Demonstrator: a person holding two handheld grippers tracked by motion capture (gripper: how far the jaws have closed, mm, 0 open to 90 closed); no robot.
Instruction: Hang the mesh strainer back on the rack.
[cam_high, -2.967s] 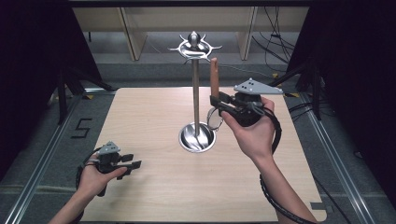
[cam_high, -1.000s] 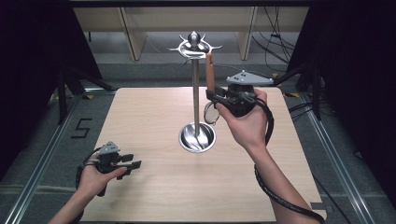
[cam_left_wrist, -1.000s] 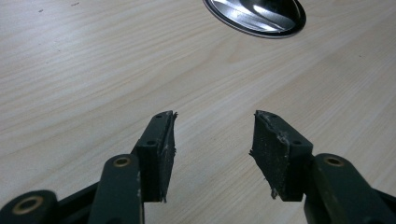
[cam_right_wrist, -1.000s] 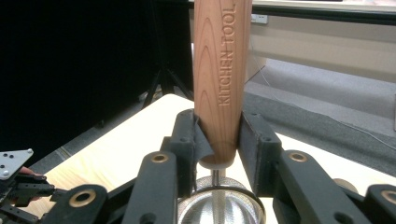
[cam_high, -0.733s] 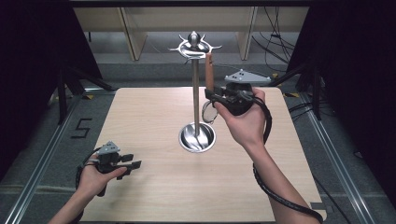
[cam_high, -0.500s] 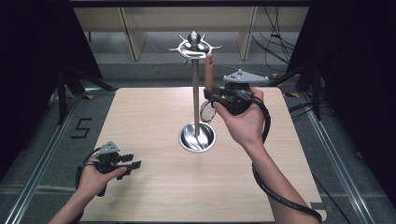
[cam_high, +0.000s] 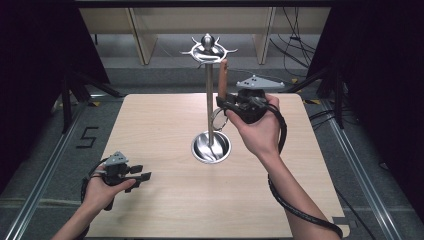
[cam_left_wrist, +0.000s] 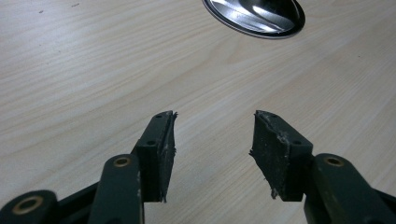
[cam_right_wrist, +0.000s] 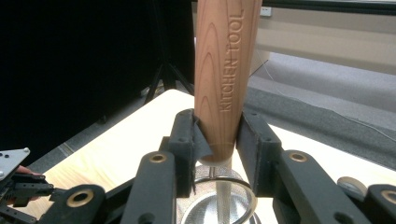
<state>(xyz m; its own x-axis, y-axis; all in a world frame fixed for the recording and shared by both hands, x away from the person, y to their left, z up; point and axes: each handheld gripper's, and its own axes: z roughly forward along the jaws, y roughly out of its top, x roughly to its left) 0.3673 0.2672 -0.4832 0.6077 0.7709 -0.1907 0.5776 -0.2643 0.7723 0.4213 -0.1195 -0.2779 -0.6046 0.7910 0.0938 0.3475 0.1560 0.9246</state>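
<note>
The right gripper (cam_right_wrist: 215, 140), held up at about one o'clock over the pale wood-grain table (cam_high: 165, 120), has its black jaws clamped on the smooth tapered wooden handle stamped "KITCHEN TOOL" (cam_right_wrist: 224, 65), which stands upright just beside the slim polished metal post with a dished round base and a spiky hooked crown (cam_high: 209, 75). Below the jaws the handle narrows to a thin metal shaft and a round wire rim (cam_right_wrist: 219, 186), a fine mesh that is cut off and hard to make out. The left gripper (cam_left_wrist: 212, 135) rests low at about seven o'clock, its worn, frayed rubber pads (cam_left_wrist: 275, 149) spread wide apart around nothing, the base's shiny edge cropped at the top.
</note>
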